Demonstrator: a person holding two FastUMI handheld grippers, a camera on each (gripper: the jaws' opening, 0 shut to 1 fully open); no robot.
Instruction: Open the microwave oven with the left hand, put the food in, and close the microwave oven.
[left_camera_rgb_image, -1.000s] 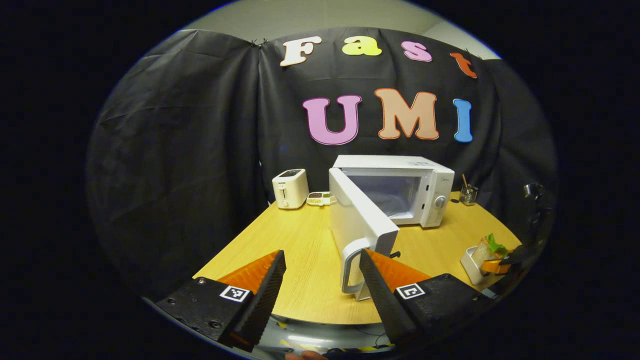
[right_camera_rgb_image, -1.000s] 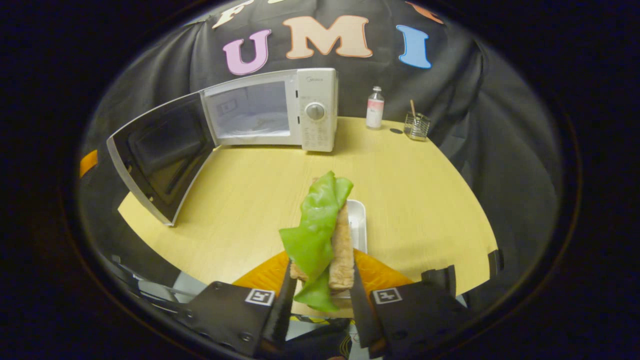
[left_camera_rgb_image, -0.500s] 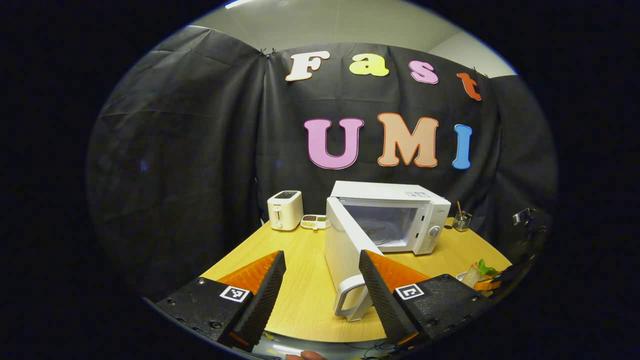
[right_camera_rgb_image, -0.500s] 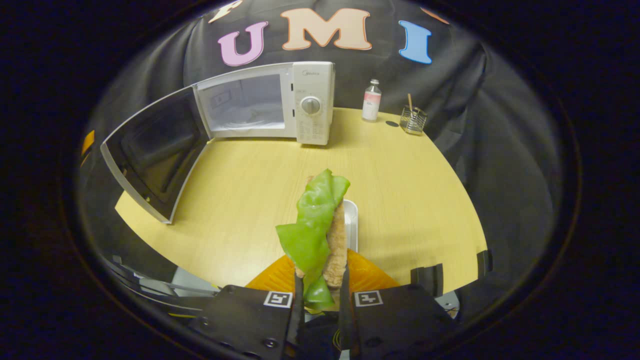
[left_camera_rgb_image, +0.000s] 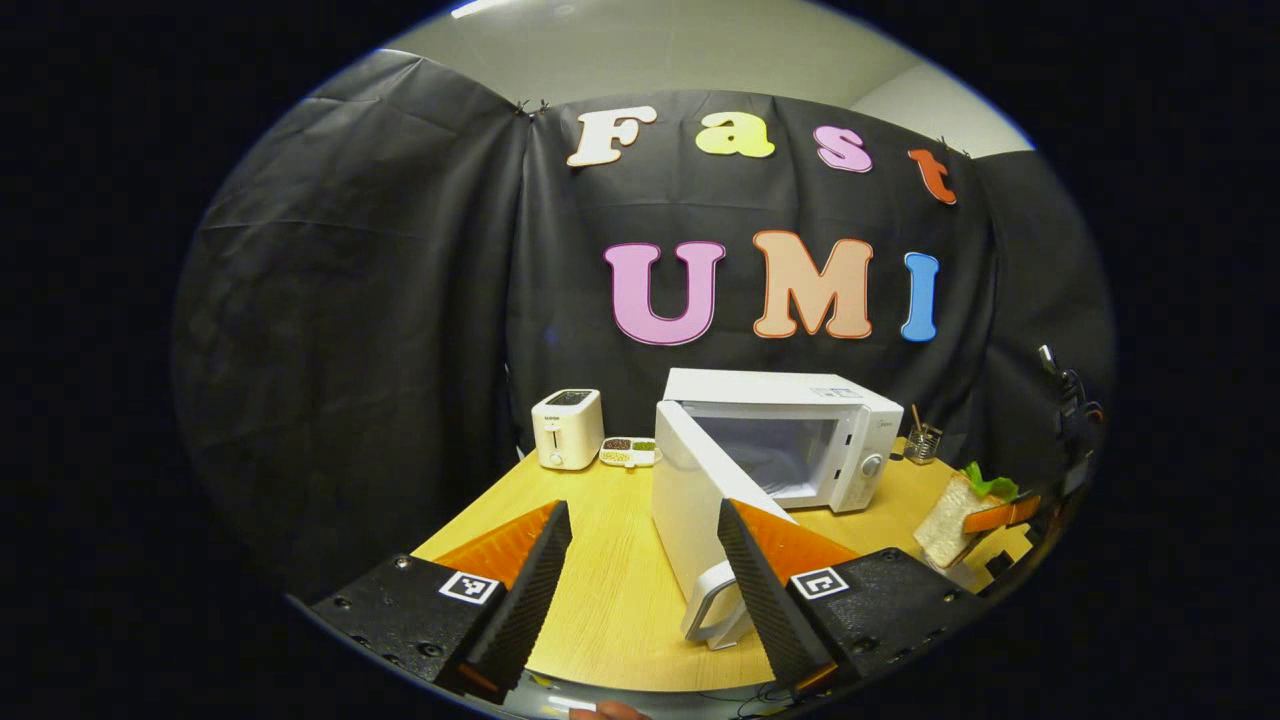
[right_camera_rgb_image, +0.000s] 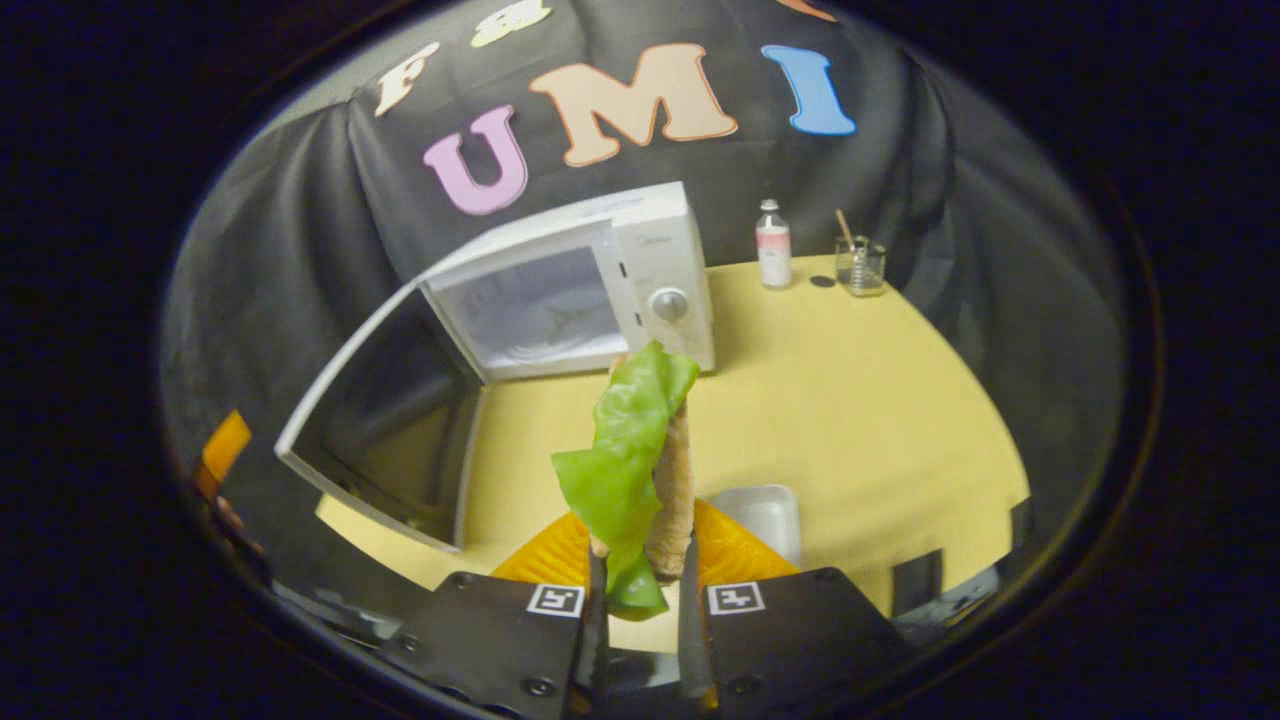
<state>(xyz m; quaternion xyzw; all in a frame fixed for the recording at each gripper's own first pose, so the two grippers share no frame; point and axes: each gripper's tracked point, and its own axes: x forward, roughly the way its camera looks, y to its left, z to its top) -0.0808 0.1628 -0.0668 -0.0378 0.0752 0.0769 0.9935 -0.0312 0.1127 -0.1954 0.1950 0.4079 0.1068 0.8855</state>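
My right hand-held gripper (right_camera_rgb_image: 640, 600) clenches the sandwich (right_camera_rgb_image: 640, 470) upright for loading | left hand-held gripper (left_camera_rgb_image: 640, 580) released, clear of the open door (left_camera_rgb_image: 700, 500) | microwave (right_camera_rgb_image: 600, 290) ready.

The microwave (right_camera_rgb_image: 620, 290) at the upper centre is white, its open door (right_camera_rgb_image: 385, 420) dark inside with a pale frame. The sandwich (right_camera_rgb_image: 640, 465) at centre is tan bread with bright green lettuce. The table (right_camera_rgb_image: 850, 400) is pale yellow wood grain (warmer orange-yellow in the left gripper view). The toaster (left_camera_rgb_image: 567, 428) at centre left is cream-white.
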